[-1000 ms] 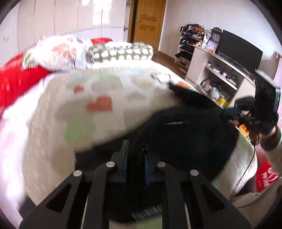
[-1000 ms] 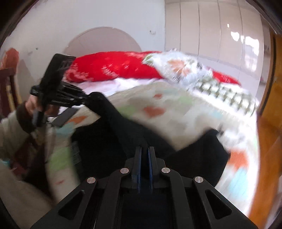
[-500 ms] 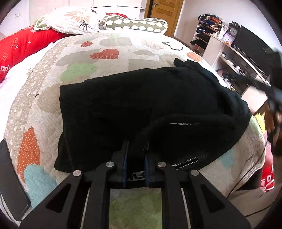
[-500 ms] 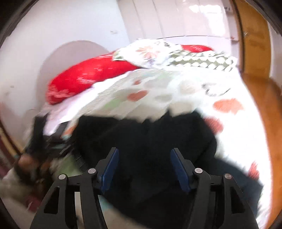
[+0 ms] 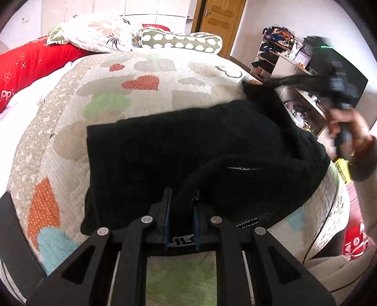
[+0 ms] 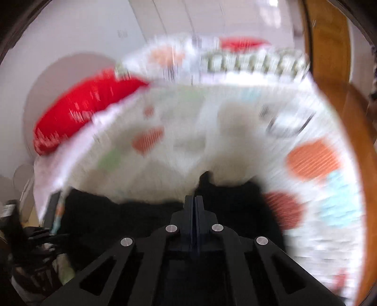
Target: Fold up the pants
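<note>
Black pants [image 5: 188, 150] lie folded across the near end of the bed. My left gripper [image 5: 181, 200] is shut on a fold of the pants at their near edge. My right gripper [image 6: 194, 200] has its jaws together over the far corner of the pants [image 6: 117, 216]; the view is blurred and I cannot tell whether cloth is between them. In the left wrist view the right gripper [image 5: 282, 82] shows blurred at the pants' far right corner, held by a hand.
The pants rest on a quilt with hearts [image 5: 141, 82]. Pillows [image 5: 99, 33] and a red blanket [image 5: 28, 63] lie at the head. A shelf unit with a TV [image 5: 329, 77] stands right of the bed. A wooden door [image 5: 219, 18] is behind.
My right gripper was open half a second ago and its jaws are now together; it moved to the pants' far corner. My left gripper stays shut on the near fold.
</note>
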